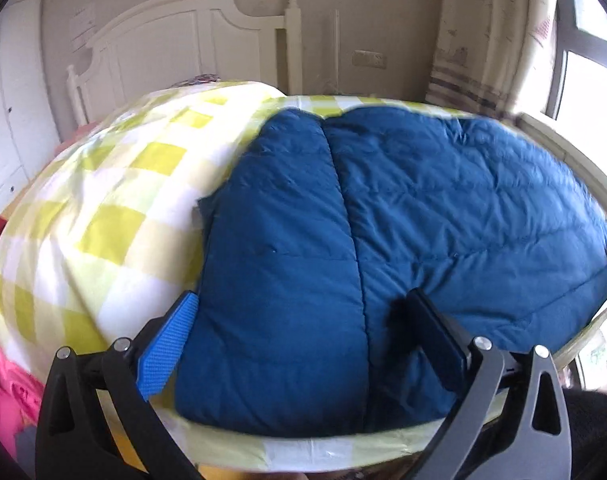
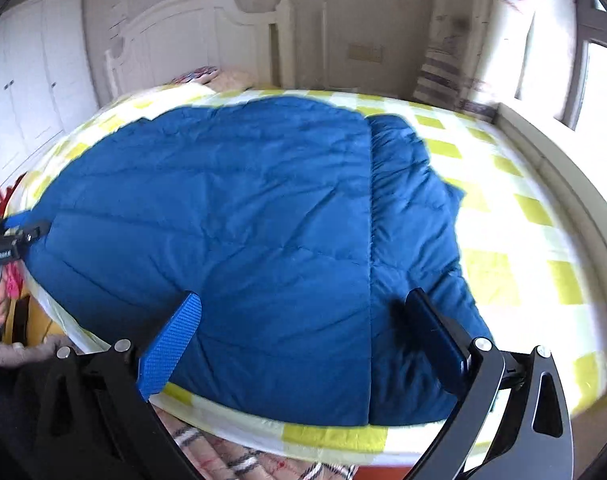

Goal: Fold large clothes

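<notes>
A large blue quilted coat (image 1: 403,248) (image 2: 231,216) lies spread flat on the bed, its sides folded in toward the middle. My left gripper (image 1: 303,312) hovers open over the coat's near left part, nothing between its fingers. My right gripper (image 2: 303,312) hangs open above the coat's near right part, by the seam of the folded-in right flap (image 2: 415,216), also holding nothing. The left gripper's tip (image 2: 19,236) shows at the left edge of the right wrist view, at the coat's left border.
The bed has a yellow-and-white checked cover (image 1: 103,216) (image 2: 523,240) and a white headboard (image 1: 175,36). Pink clothing (image 1: 3,380) lies at the left. A white wardrobe (image 2: 35,80) stands at the left, a window (image 2: 599,80) and curtain at the right. A plaid fabric (image 2: 239,460) sits below the bed edge.
</notes>
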Available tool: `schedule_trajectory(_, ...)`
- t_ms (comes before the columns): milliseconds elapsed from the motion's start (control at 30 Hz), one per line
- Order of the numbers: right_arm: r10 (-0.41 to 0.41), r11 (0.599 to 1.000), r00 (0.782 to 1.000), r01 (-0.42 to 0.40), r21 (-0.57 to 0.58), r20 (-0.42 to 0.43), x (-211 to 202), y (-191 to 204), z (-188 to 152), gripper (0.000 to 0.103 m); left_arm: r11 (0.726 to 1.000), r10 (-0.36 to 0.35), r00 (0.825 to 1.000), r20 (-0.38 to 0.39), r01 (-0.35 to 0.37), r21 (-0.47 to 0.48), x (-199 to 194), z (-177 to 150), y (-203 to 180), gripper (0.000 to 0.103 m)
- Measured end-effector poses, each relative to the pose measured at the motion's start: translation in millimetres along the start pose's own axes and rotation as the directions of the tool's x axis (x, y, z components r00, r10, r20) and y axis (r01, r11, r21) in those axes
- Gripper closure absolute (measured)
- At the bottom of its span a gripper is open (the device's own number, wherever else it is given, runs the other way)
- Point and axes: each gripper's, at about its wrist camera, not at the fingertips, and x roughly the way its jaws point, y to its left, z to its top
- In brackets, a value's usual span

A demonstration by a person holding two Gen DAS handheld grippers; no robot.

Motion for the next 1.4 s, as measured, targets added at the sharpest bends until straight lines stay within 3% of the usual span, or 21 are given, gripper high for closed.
schedule_trajectory(67,0.029,0.999,0.998,-0.027,-0.034,0.051,-12,11,3,0.006,1.0,0.001,0.999,0.033,0.0,-0.007,-13,2,2,0.002)
schedule_trajectory(133,0.034,0.996,0.997,-0.028,-0.09,0.065,-15,24,3,0.005,0.999,0.03,0.999,0.02,-0.03,0.014,-8,2,1,0.002)
schedule_trajectory(167,0.029,0.994,0.998,-0.023,-0.105,0.05,-9,28,1,0.005,0.999,0.042,0.999,-0.021,-0.042,0.022,2,-1,1,0.002)
schedule_trajectory(233,0.044,0.996,0.999,-0.045,-0.081,-0.018,17,24,-9,0.004,0.999,-0.018,0.999,-0.027,0.017,-0.031,9,-7,10,0.002)
schedule_trajectory(300,0.07,0.996,0.998,-0.07,-0.047,-0.007,19,21,-13,0.004,1.0,-0.008,0.999,-0.036,0.007,-0.017,6,-4,10,0.002)
schedule_trajectory(400,0.016,0.996,0.999,-0.019,-0.084,-0.036,9,25,5,0.005,0.998,0.063,0.997,0.043,-0.064,0.028,-16,12,1,0.003)
schedule_trajectory(467,0.014,0.994,0.999,-0.01,-0.113,0.029,-6,32,22,0.005,0.998,0.009,0.99,0.143,-0.018,0.061,-36,38,-13,0.003)
schedule_trajectory(600,0.018,0.977,0.994,0.005,-0.212,0.109,3,57,74,0.005,0.985,-0.056,0.983,0.177,0.024,0.173,-20,84,-60,0.002)
schedule_trajectory(667,0.011,0.973,0.996,0.009,-0.232,0.083,32,66,98,0.005,0.97,-0.009,0.99,0.139,-0.025,0.242,19,106,-87,0.002)
schedule_trajectory(767,-0.032,0.974,0.998,0.021,-0.226,-0.048,96,65,116,0.005,0.958,0.021,0.999,-0.029,-0.012,0.287,94,117,-106,0.002)
schedule_trajectory(800,-0.027,0.976,0.992,0.0,-0.216,-0.122,124,57,112,0.005,0.966,-0.006,0.994,-0.109,0.034,0.257,117,115,-103,0.002)
schedule_trajectory(867,0.109,0.99,0.984,-0.119,-0.071,-0.14,135,31,112,0.005,0.982,-0.093,0.984,-0.153,0.116,0.151,124,119,-83,0.002)
schedule_trajectory(967,0.103,0.993,0.988,-0.109,-0.051,-0.114,128,22,107,0.005,0.982,-0.098,0.987,-0.129,0.116,0.147,121,113,-79,0.002)
schedule_trajectory(1100,0.077,0.995,0.987,-0.086,-0.059,-0.142,126,28,111,0.005,0.979,-0.038,0.993,-0.109,0.058,0.196,120,109,-90,0.002)
schedule_trajectory(1300,-0.04,0.995,0.997,0.033,-0.096,-0.072,129,28,167,0.005,0.979,-0.036,0.993,-0.11,0.057,0.196,117,107,-92,0.002)
schedule_trajectory(1400,-0.086,0.996,0.989,0.082,-0.038,-0.121,166,13,195,0.005,0.979,-0.04,0.993,-0.11,0.061,0.193,118,107,-92,0.002)
